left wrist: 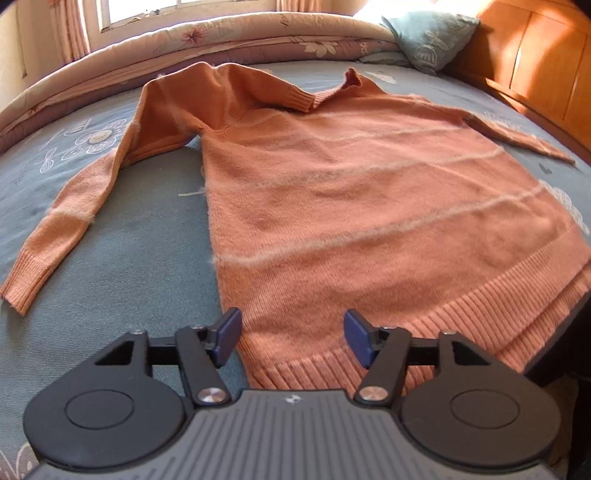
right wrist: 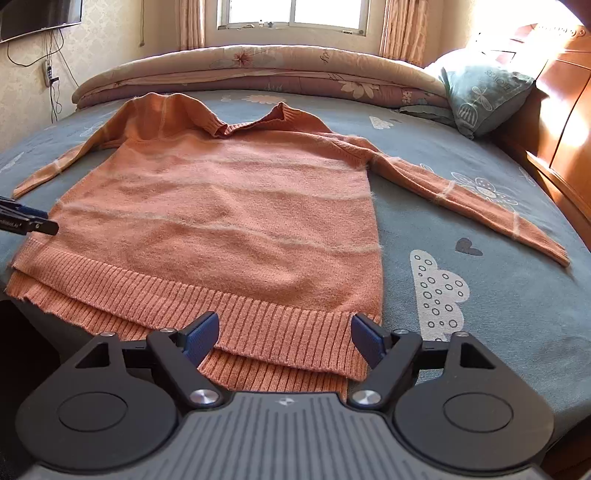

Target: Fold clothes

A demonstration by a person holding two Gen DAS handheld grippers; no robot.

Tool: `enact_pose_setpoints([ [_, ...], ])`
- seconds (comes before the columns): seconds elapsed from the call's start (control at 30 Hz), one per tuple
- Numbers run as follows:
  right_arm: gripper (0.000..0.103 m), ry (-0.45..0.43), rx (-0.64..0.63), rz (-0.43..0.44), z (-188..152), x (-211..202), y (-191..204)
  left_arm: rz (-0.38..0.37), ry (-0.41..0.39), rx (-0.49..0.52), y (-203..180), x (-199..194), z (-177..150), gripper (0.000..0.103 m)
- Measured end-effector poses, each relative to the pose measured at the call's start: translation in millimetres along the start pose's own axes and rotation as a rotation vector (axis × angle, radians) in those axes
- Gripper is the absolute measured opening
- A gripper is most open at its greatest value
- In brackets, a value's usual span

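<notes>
The left gripper (left wrist: pixel 291 338) hangs over the near left corner of the sweater's hem with its blue pads spread apart and nothing pinched between them; the knit merely shows in the gap. The right gripper (right wrist: pixel 284 338) stands likewise wide, unclenched, above the near right part of the hem, its pads clear of the cloth.

Beneath both lies the wide bed with a grey-blue sheet printed with white flowers and clouds (right wrist: pixel 480 314). At its far edge runs a rolled beige and mauve floral quilt (right wrist: pixel 258 70), and behind that a bright window (right wrist: pixel 295 14) between pale curtains. A warm orange wooden headboard (right wrist: pixel 565 122) closes the right side.

The orange knitted sweater with thin pale stripes (right wrist: pixel 229 206) is spread flat on the sheet, ribbed hem nearest the cameras, collar away, both sleeves reaching outward. The upper hem layer sits a little short of the lower one.

A teal patterned pillow (right wrist: pixel 484 96) leans by the headboard. At the left edge of the right wrist view, the black tip of the left gripper (right wrist: pixel 33 223) sits just beside the sweater's side.
</notes>
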State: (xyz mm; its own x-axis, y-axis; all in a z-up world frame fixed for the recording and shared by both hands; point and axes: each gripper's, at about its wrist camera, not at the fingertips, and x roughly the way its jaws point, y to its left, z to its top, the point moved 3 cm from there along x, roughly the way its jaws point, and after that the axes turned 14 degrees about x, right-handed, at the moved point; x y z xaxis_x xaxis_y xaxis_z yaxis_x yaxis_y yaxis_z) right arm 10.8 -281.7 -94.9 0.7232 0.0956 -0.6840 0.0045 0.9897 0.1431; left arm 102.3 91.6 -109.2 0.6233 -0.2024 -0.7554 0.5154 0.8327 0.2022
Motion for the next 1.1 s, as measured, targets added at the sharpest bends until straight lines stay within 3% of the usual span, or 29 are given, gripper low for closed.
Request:
enact_pose_setpoints([
  [0.07,0.082,0.003,0.004,0.000,-0.4,1.1,-0.3,0.005,-0.008,0.052,-9.7,-7.9,3.6,0.067],
  [0.23,0.083,-0.001,0.025,-0.004,1.5,0.8,-1.6,-0.010,-0.079,0.062,-20.7,-18.7,27.8,0.067],
  [0.33,0.083,-0.002,0.029,-0.003,1.5,-1.1,-1.4,-0.001,-0.058,0.081,-29.7,-10.1,35.0,0.068],
  [0.6,0.086,-0.008,0.023,-0.021,0.9,-6.5,-7.0,-0.019,0.028,0.023,-35.4,10.4,11.8,0.068],
  [0.7,0.086,-0.006,0.028,-0.018,1.3,-4.9,-7.0,-0.039,0.018,-0.039,-30.8,4.7,1.6,0.068],
  [1.1,0.086,0.008,-0.011,-0.015,-0.5,1.1,5.3,-0.027,0.004,-0.017,-45.7,-20.7,-8.5,0.072],
])
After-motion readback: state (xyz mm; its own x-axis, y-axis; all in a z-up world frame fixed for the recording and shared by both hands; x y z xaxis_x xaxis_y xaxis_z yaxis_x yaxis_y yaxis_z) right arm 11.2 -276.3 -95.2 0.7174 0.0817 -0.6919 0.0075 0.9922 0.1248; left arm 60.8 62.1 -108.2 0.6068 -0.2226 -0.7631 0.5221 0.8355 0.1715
